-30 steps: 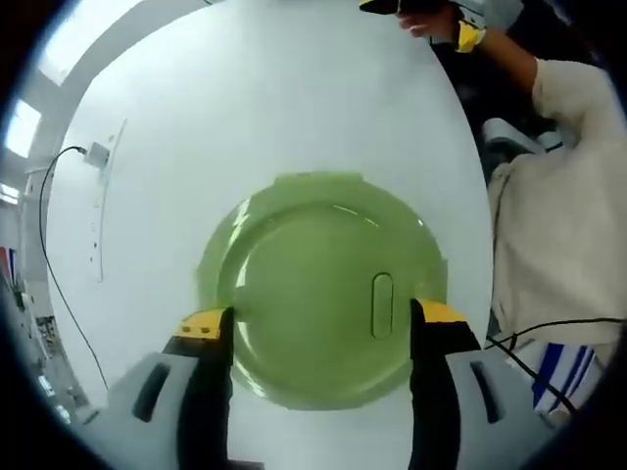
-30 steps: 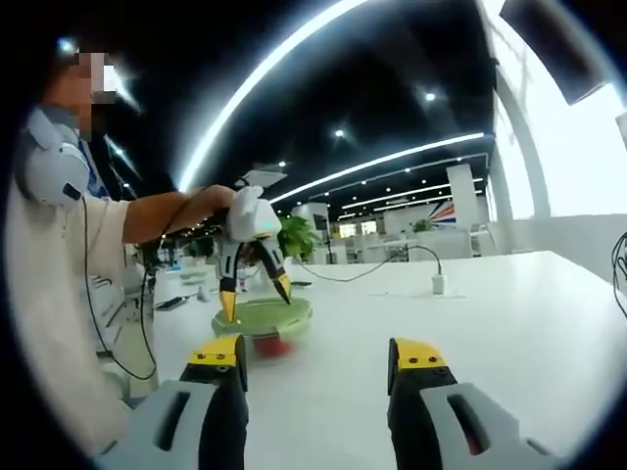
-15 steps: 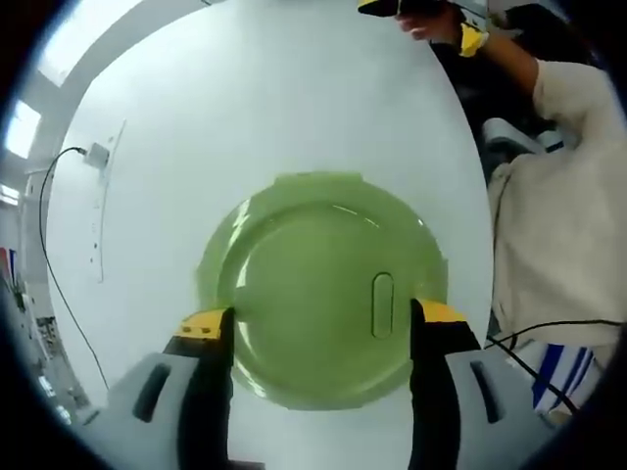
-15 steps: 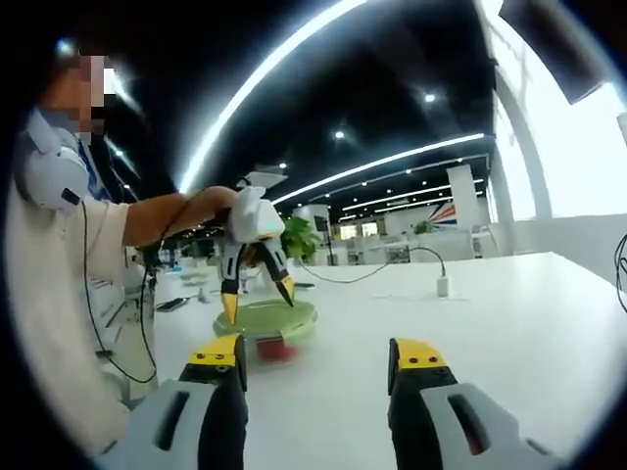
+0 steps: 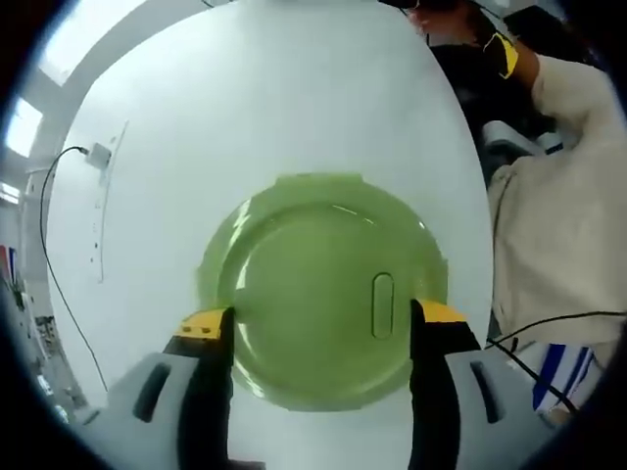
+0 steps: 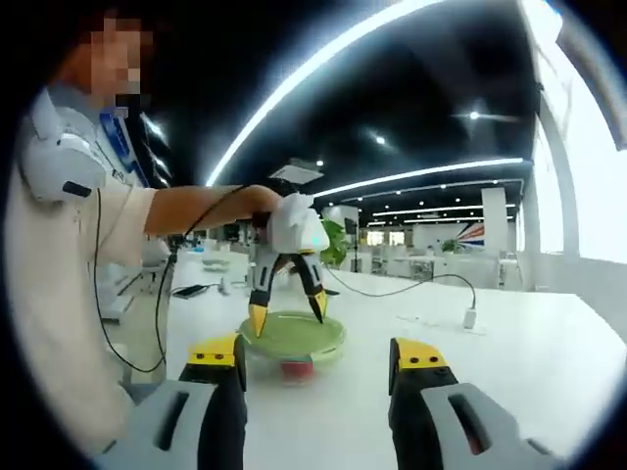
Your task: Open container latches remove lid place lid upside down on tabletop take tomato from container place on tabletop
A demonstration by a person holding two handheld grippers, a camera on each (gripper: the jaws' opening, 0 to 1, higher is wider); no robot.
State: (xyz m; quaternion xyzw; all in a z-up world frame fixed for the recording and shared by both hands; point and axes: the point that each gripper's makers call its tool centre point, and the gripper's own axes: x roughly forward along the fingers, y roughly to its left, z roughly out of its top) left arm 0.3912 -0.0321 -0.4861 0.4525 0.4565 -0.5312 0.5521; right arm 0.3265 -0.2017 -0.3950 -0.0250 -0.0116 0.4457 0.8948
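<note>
Under green lid (image 5: 323, 299), tomato (image 6: 295, 368) mostly hidden.

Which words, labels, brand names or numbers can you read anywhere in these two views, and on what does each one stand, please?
None can be read.
Round translucent green container lid: bears no print, just a plain oval tab.
White tabletop: no markings.
Red, white and blue wall graphic far across the hall: too small and blurred to read.
Yellow-tipped grey left hand-held gripper over the lid: no label visible.
</note>
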